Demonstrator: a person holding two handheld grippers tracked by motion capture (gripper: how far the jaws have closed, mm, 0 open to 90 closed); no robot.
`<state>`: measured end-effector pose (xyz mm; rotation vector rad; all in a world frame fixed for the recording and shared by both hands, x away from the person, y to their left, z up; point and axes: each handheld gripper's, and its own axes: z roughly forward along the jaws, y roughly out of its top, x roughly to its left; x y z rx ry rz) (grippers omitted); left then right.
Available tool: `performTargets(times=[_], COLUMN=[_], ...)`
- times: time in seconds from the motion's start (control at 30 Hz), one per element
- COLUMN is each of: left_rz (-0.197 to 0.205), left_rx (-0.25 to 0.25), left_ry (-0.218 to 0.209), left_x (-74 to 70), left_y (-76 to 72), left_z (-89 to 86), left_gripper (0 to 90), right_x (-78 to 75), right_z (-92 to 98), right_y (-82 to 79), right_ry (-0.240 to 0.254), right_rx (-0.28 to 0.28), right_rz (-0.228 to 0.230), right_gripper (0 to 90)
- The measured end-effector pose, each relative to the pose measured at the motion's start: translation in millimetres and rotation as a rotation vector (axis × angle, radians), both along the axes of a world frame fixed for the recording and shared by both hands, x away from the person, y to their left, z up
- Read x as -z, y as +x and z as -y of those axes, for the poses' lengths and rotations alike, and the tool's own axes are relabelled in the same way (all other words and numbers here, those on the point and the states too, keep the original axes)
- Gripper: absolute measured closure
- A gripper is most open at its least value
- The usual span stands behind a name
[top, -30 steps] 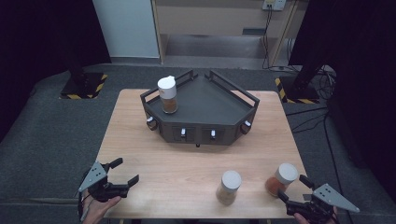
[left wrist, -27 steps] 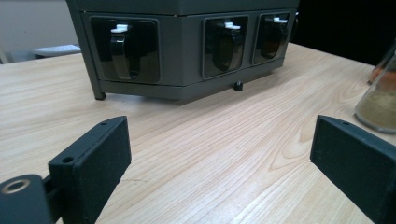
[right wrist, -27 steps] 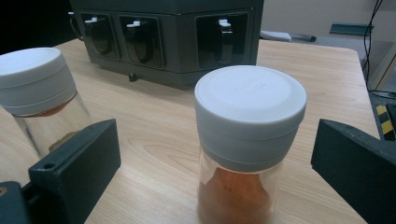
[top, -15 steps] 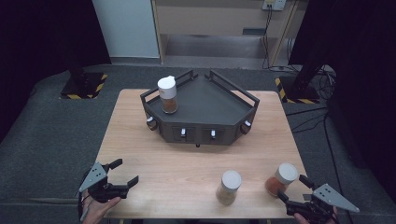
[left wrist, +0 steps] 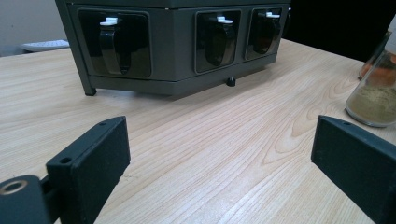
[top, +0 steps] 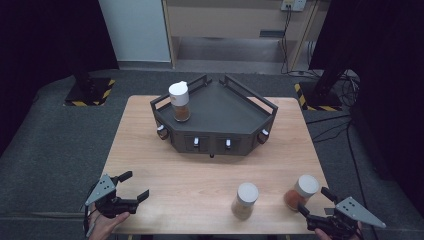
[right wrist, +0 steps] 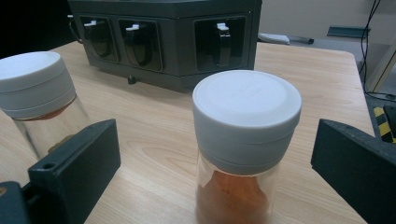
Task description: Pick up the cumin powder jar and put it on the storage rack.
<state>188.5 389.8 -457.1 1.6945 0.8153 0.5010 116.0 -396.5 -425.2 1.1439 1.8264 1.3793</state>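
A dark grey angular rack (top: 215,112) stands mid-table with a white-capped spice jar (top: 179,101) of brown powder on its top left. Two more white-capped jars stand near the front edge: one with tan powder (top: 245,200) and one with orange powder (top: 301,192). My right gripper (top: 316,206) is open at the front right, and the orange jar (right wrist: 245,144) stands just ahead between its jaws, untouched. My left gripper (top: 134,185) is open at the front left over bare wood, with the tan jar (left wrist: 377,91) off to its right.
The rack's front face (left wrist: 177,46) has several recessed bays with dark latches. The wooden table (top: 190,175) ends close to both grippers at the front. Grey floor, hazard-striped stands (top: 90,90) and cables (top: 330,130) surround the table.
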Motion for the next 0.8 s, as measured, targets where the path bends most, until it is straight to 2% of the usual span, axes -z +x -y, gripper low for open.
performTargets(times=[0.3,0.6,0.8], left_rz=[-0.003,-0.006,-0.008], left_rx=[0.006,0.009,0.009], left_ry=[0.002,0.005,0.005], left_x=[0.1,-0.1,-0.1], left_y=[0.7,1.2,1.3], left_z=[-0.1,0.0,0.0], left_gripper=[3.4,3.1,3.2], right_x=[-8.1,-21.6,-37.1], right_z=[2.7,-2.3,-7.4], right_y=[-2.6,-0.8,1.8], right_ry=[0.013,0.003,-0.018], right_rx=[0.008,-0.026,-0.070], right_rz=[0.005,0.024,0.036], right_gripper=[1.6,1.6,1.7])
